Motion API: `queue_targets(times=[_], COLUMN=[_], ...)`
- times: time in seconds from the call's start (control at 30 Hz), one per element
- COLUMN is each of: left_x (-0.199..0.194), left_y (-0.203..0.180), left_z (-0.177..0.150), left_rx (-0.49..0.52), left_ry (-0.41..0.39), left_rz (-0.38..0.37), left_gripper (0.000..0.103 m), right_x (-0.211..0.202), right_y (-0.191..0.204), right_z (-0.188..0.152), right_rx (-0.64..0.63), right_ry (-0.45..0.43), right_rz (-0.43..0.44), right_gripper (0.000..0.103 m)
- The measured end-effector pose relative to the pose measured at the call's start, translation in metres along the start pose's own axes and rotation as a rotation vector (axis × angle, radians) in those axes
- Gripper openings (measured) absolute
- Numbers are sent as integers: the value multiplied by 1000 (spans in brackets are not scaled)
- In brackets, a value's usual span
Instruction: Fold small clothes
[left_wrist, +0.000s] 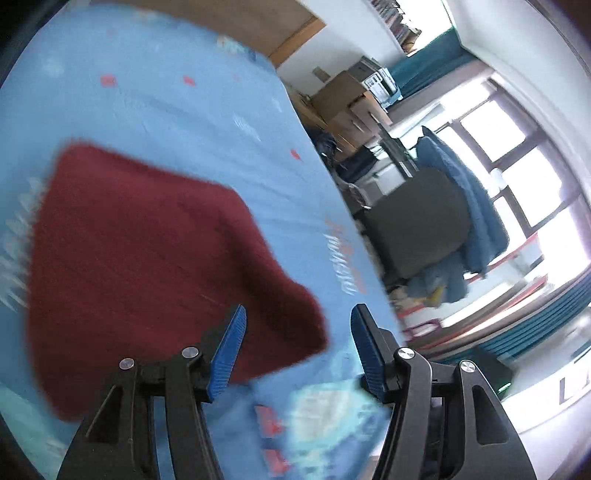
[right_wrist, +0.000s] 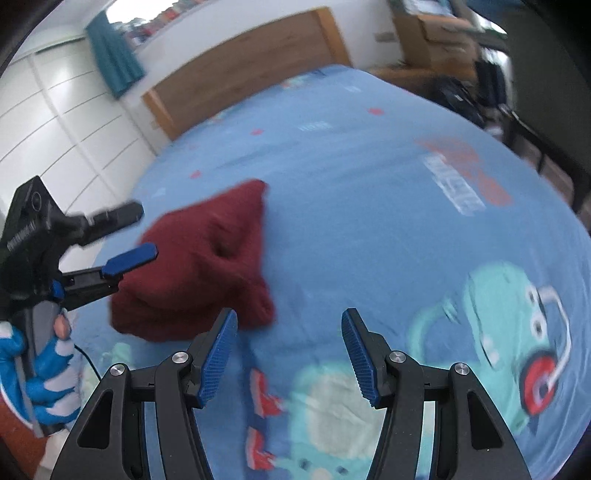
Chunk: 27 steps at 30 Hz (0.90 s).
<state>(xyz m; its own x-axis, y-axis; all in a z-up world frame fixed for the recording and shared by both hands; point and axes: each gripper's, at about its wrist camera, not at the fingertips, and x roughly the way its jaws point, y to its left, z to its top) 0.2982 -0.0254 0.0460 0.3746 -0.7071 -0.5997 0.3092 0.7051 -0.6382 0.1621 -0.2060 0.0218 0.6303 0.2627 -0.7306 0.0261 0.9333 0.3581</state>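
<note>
A dark red knitted garment (left_wrist: 147, 258) lies on the blue printed bedsheet (left_wrist: 177, 110). In the right wrist view the garment (right_wrist: 199, 266) is bunched in a loose heap left of centre. My left gripper (left_wrist: 297, 317) is open and empty, hovering over the garment's near right corner. It also shows from the side in the right wrist view (right_wrist: 136, 236), open, at the garment's left edge. My right gripper (right_wrist: 290, 325) is open and empty, just right of and nearer than the garment's lower corner.
A wooden headboard (right_wrist: 236, 62) stands at the far end of the bed, with white wardrobe doors (right_wrist: 55, 118) to its left. Beside the bed's right edge are a dark chair with blue clothes (left_wrist: 443, 221), cardboard boxes (left_wrist: 351, 103) and a window.
</note>
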Motion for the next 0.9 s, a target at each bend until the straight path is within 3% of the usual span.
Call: queue_targets(times=[0.2, 0.4, 0.53, 0.6, 0.73, 0.9], left_x=[-34, -6, 8, 20, 30, 27], left_y=[42, 52, 53, 46, 34, 39], left_z=[6, -9, -45, -64, -96, -110], left_rx=[39, 131, 241, 282, 364, 347], left_ry=[-30, 39, 100, 137, 178, 182], left_rz=[136, 205, 239, 220, 230, 197], left_gripper=[53, 53, 53, 53, 53, 53], right_x=[21, 74, 118, 136, 142, 133], right_y=[66, 113, 107, 90, 71, 62], right_z=[38, 60, 57, 50, 35, 19], right_rx=[-129, -218, -239, -228, -216, -239], right_ry=[-23, 12, 80, 122, 141, 143], right_rz=[85, 111, 52, 23, 67, 117], right_gripper=[61, 61, 61, 61, 61, 62])
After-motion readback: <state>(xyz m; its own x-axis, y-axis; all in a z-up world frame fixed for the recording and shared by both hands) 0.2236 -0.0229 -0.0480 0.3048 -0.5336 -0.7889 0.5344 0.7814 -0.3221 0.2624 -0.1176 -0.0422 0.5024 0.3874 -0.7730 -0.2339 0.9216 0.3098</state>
